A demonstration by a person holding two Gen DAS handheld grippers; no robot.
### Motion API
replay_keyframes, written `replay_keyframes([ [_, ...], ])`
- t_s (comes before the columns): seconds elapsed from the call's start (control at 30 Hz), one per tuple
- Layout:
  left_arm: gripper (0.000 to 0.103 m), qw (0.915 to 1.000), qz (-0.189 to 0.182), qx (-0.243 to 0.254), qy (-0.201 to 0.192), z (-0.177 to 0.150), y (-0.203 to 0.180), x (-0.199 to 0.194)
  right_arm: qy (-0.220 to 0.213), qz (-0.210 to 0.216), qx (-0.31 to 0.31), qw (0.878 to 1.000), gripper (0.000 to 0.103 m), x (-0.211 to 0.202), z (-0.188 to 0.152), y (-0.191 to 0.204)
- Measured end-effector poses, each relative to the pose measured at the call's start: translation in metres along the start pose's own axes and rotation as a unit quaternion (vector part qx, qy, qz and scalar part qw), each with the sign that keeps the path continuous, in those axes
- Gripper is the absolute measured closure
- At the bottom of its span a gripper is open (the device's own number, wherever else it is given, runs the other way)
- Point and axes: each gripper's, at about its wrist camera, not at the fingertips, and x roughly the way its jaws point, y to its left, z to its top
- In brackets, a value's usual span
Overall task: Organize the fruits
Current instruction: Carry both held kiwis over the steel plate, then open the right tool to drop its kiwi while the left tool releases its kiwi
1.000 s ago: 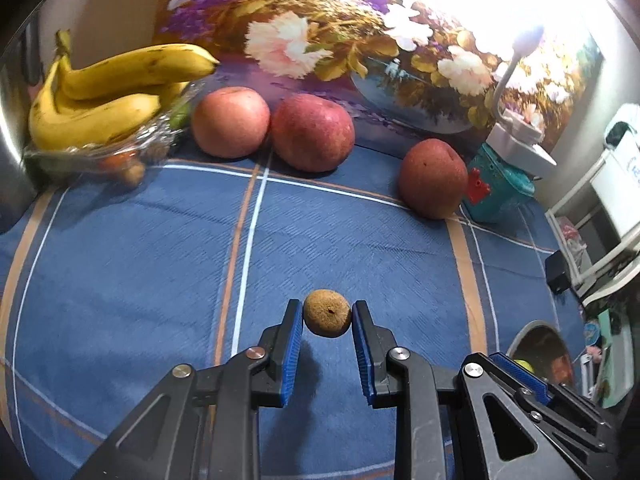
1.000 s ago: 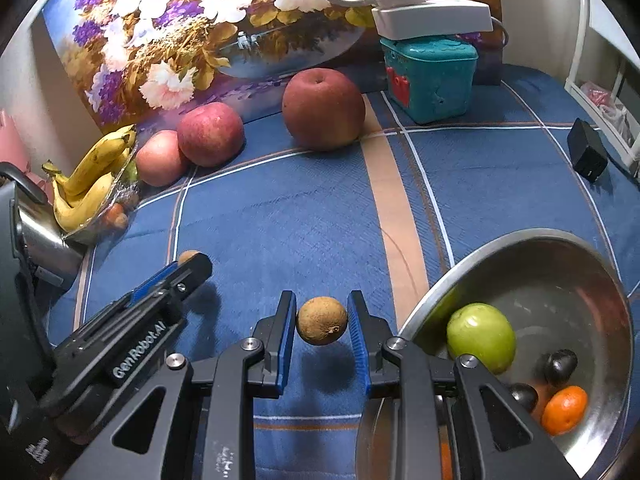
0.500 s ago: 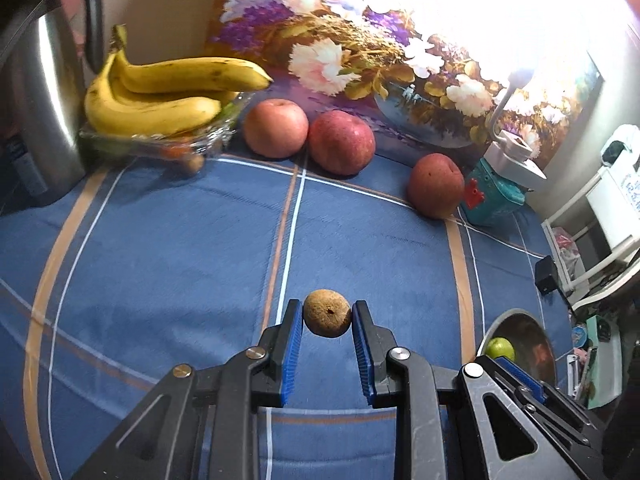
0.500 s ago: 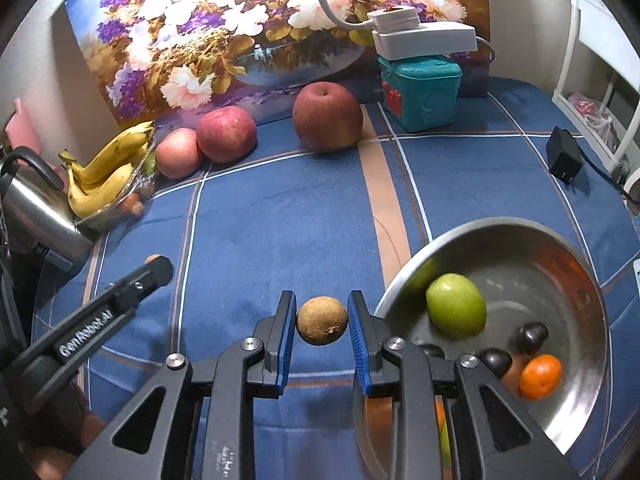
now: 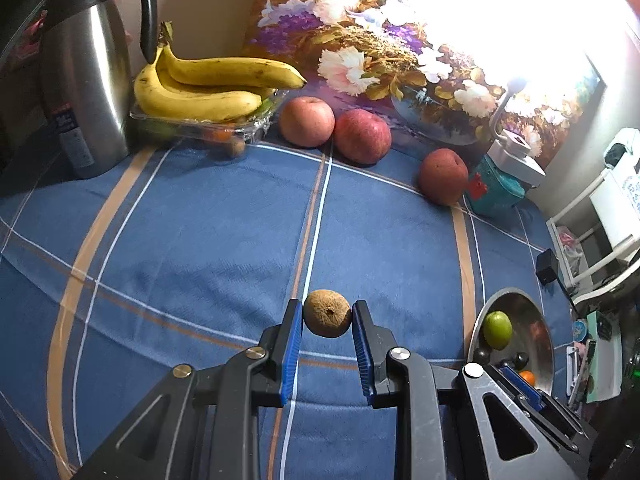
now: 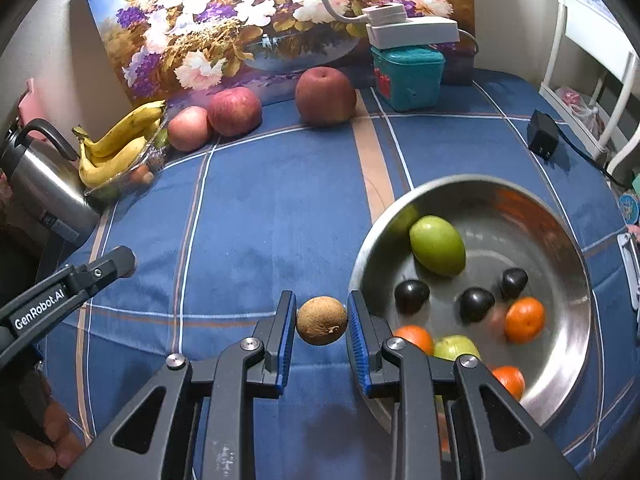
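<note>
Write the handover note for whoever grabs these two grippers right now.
Left hand-held gripper: shut on a small brown fruit, held above the blue cloth.
Right hand-held gripper: shut on another brown fruit, just left of the steel bowl.
Done: bowl holds green fruits, oranges and dark fruits.
Left: drop both brown fruits in the bowl; three apples and the bananas sit at the back.
</note>
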Motion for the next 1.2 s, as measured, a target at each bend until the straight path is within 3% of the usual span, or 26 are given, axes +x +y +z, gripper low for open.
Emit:
replay_keyframes([
  [0.33, 0.076, 0.9994, 0.003, 0.032, 0.011, -0.005, -0.025, 0.004, 0.009, 0.003, 0.014, 1.0, 0.076, 0.0, -0.001, -0.011],
  [0.57, 0.076, 0.9958, -0.018, 0.084, 0.032, -0.012, -0.065, 0.01, 0.006, -0.025, 0.048, 0.998, 0.076, -0.001, 0.005, -0.042],
  [0.83, 0.076, 0.9845, -0.051, 0.16, 0.05, -0.04, -0.123, 0.019, -0.003, -0.058, 0.11, 0.992, 0.075, -0.008, 0.005, -0.09],
  [1.2, 0.076, 0.9714, -0.078, 0.221, 0.041, -0.061, -0.161, 0.027, -0.013, -0.077, 0.137, 0.987, 0.075, -0.018, 0.002, -0.116],
])
